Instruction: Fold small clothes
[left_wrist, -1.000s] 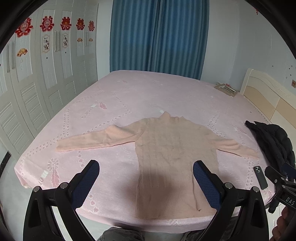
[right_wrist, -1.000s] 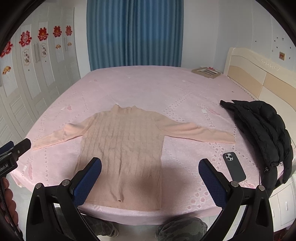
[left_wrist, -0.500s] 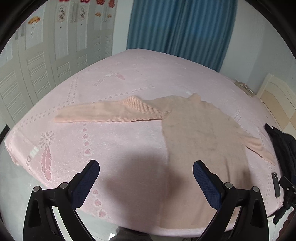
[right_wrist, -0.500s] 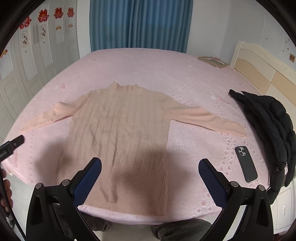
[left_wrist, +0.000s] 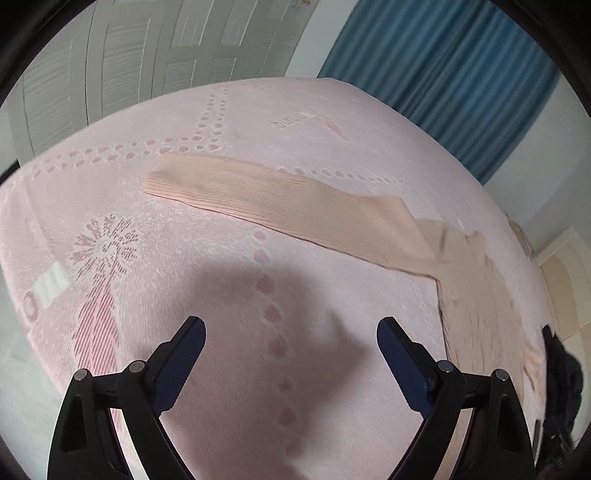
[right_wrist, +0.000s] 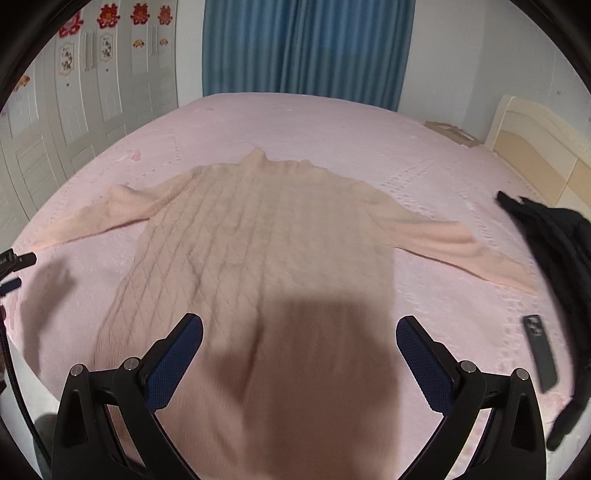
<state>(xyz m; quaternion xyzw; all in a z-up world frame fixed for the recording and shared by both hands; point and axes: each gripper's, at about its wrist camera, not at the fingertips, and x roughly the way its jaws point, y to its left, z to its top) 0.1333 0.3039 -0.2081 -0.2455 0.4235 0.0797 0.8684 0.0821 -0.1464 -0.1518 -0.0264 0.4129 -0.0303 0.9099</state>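
Note:
A peach cable-knit sweater (right_wrist: 266, 236) lies flat and face up on the pink bed (right_wrist: 332, 122), with both sleeves spread out to the sides. In the left wrist view its left sleeve (left_wrist: 280, 199) runs across the bedspread, the cuff at the left. My left gripper (left_wrist: 291, 326) hovers over bare bedspread just short of that sleeve. Its jaws are closing and nothing is between them. My right gripper (right_wrist: 300, 323) is open above the sweater's lower body, its shadow falling on the knit, and it holds nothing.
A black jacket (right_wrist: 554, 251) and a dark phone (right_wrist: 541, 354) lie at the bed's right edge. White wardrobe doors (right_wrist: 92, 92) stand to the left, blue curtains (right_wrist: 306, 48) behind, and a headboard (right_wrist: 535, 155) at the right. A flat box (right_wrist: 448, 133) sits at the far corner.
My left gripper has swung left and down, from over the sweater's body to near the left sleeve, and rolled. My right gripper has dropped closer to the sweater's lower body.

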